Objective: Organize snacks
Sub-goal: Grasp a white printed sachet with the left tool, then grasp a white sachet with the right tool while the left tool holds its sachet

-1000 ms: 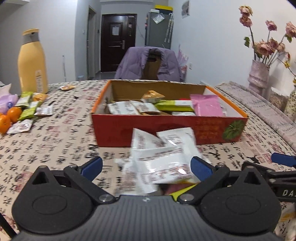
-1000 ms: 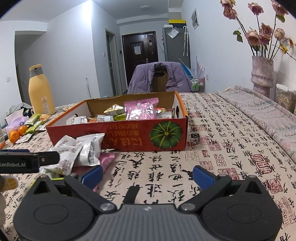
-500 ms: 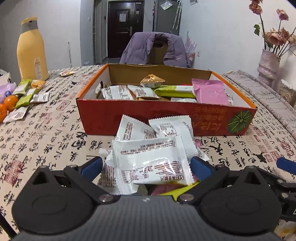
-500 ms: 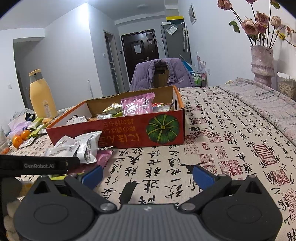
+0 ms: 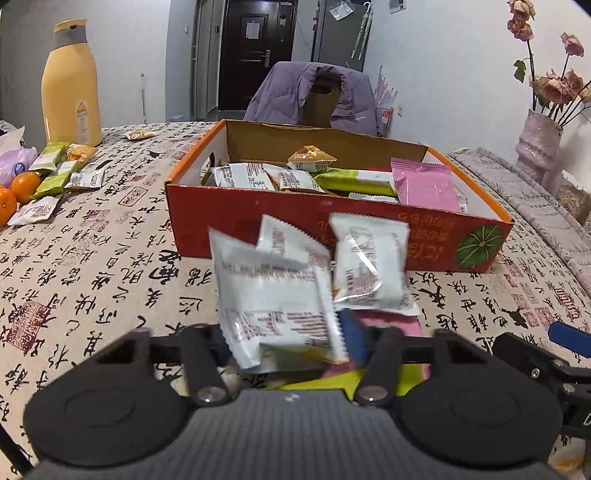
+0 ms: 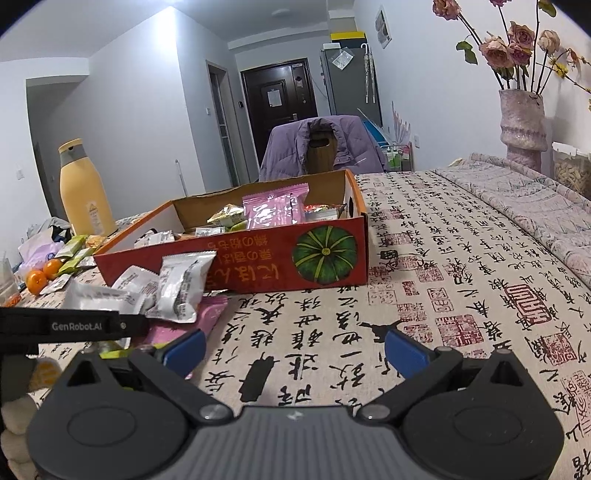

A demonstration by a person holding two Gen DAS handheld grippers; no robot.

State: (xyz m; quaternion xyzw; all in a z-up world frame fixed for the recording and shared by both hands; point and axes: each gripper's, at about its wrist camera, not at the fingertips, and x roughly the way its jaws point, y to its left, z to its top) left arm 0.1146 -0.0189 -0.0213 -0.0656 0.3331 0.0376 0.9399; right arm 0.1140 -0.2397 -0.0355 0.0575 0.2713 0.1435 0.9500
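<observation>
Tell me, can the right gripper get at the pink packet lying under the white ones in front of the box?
Probably not cleanly. The right gripper is open over bare tablecloth, but white packets cover most of the pink packet, and the left gripper has just closed on that pile.

Even, cool indoor light fills both views, brightest where a glow washes the ceiling [image 6: 173, 11] at the top left of the right wrist view. Shadows on the tablecloth [image 6: 461, 266] are soft. The white snack packets [image 5: 273, 295] smear with motion blur (their print unreadable), and fisheye bending darkens the corners.
</observation>
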